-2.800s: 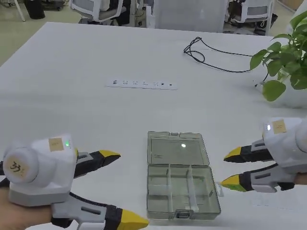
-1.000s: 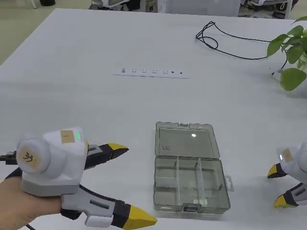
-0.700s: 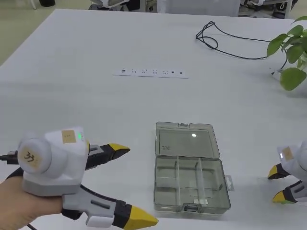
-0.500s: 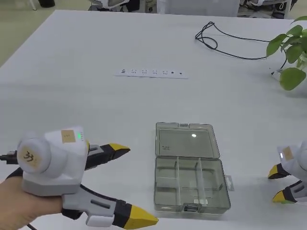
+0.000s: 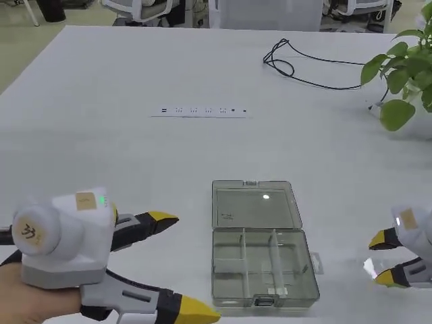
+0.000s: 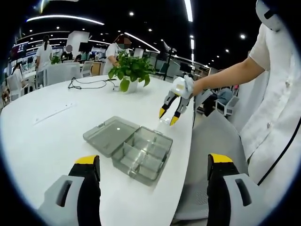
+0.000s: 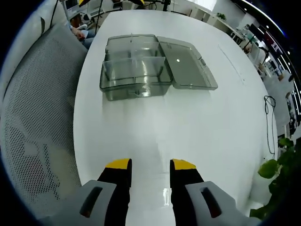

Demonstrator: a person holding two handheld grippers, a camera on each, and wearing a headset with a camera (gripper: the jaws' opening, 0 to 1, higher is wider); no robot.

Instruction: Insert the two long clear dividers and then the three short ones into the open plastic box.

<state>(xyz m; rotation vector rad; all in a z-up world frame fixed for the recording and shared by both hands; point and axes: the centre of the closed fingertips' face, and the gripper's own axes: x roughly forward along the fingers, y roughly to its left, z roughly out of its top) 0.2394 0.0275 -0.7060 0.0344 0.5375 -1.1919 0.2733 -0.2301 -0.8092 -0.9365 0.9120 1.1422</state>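
The grey-clear plastic box (image 5: 260, 268) lies open near the table's front edge, its lid (image 5: 256, 206) folded flat behind it. Several clear dividers stand in its tray and split it into compartments. My left gripper (image 5: 179, 264) is wide open to the left of the box with nothing between its jaws; in its own view the left gripper (image 6: 153, 162) looks over the box (image 6: 141, 153). My right gripper (image 5: 380, 258) hovers open at the far right, apart from the box. A small clear glint (image 5: 370, 268) lies by its lower tip. The right gripper (image 7: 148, 164) faces the box (image 7: 134, 66) from a distance.
A white power strip (image 5: 202, 111) lies flat on the table's middle. Further back run a black cable (image 5: 297, 67) and, at the right, a potted plant (image 5: 405, 74). A mesh chair (image 7: 37, 117) stands beside the table edge.
The right gripper has drawn away from the box's right side toward the right edge. The left gripper has hardly moved. The head camera has shifted slightly.
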